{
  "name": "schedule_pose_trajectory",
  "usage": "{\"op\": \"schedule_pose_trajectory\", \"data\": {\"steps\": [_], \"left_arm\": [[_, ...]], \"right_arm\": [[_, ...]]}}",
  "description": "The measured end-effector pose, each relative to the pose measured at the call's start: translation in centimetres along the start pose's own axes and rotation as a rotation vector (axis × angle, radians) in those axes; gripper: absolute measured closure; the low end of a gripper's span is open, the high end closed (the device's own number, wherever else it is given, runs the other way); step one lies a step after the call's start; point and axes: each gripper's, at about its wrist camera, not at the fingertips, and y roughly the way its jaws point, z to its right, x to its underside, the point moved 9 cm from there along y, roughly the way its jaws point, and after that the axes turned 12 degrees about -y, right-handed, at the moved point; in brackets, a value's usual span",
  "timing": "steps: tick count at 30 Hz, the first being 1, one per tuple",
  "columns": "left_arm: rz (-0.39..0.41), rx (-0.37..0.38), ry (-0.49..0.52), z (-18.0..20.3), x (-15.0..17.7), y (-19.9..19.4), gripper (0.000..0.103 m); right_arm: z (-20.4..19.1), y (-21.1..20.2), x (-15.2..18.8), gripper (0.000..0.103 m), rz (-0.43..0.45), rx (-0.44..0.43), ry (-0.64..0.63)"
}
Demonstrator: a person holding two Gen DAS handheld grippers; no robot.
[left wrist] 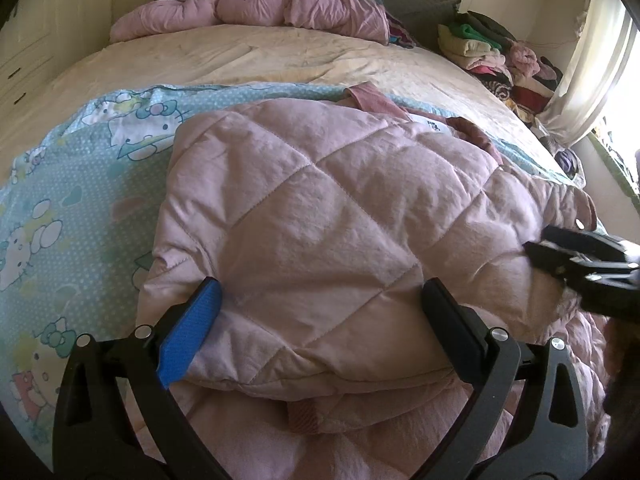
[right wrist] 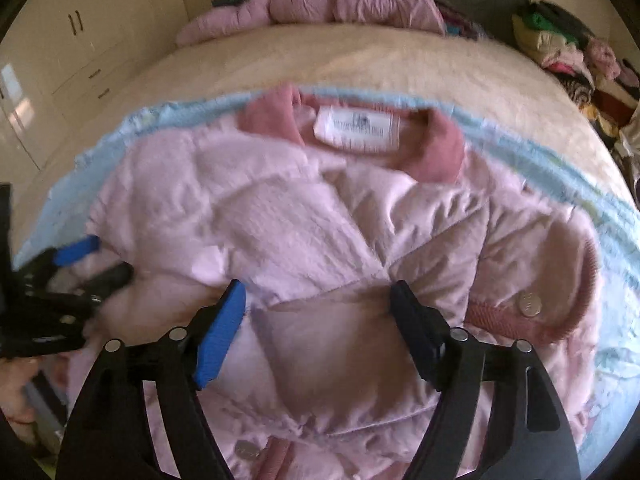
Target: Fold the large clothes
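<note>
Pink quilted jacket (right wrist: 304, 216) on cartoon-print sheet (left wrist: 72, 184), cream bed (left wrist: 240, 56), both claws (left wrist: 324, 300) (right wrist: 320, 304) agape.

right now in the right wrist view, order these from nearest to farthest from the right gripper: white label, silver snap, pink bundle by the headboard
1. silver snap, just right of the right gripper, on the jacket's ribbed edge
2. white label, ahead inside the collar
3. pink bundle, far across the bed by the headboard

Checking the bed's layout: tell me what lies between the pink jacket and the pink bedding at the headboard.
In the left wrist view, between the jacket and the bedding: the cartoon sheet's blue edge, then bare cream bedspread.
</note>
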Motion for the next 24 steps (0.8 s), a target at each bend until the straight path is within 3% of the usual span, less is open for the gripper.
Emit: {"op": "schedule_pose_trajectory", "data": {"steps": [8, 10, 14, 24], "left_arm": [[0.001, -0.009, 0.018, 0.2, 0.0, -0.1, 0.009], [0.003, -0.013, 0.015, 0.2, -0.3, -0.6, 0.009], [0.008, -0.001, -0.004, 0.1, -0.9, -1.4, 0.009], [0.025, 0.01, 0.002, 0.9, -1.3, -3.7, 0.009]], "right_arm": [[0.0, 1.1, 1.2, 0.027, 0.039, 0.014, 0.055], [0.1, 0.5, 1.0, 0.025, 0.057, -0.01, 0.071], [0.2, -2.2, 0.5, 0.007, 0.152, -0.089, 0.106], [0.4, -5.9, 1.7, 0.005, 0.198, -0.106, 0.177]]}}
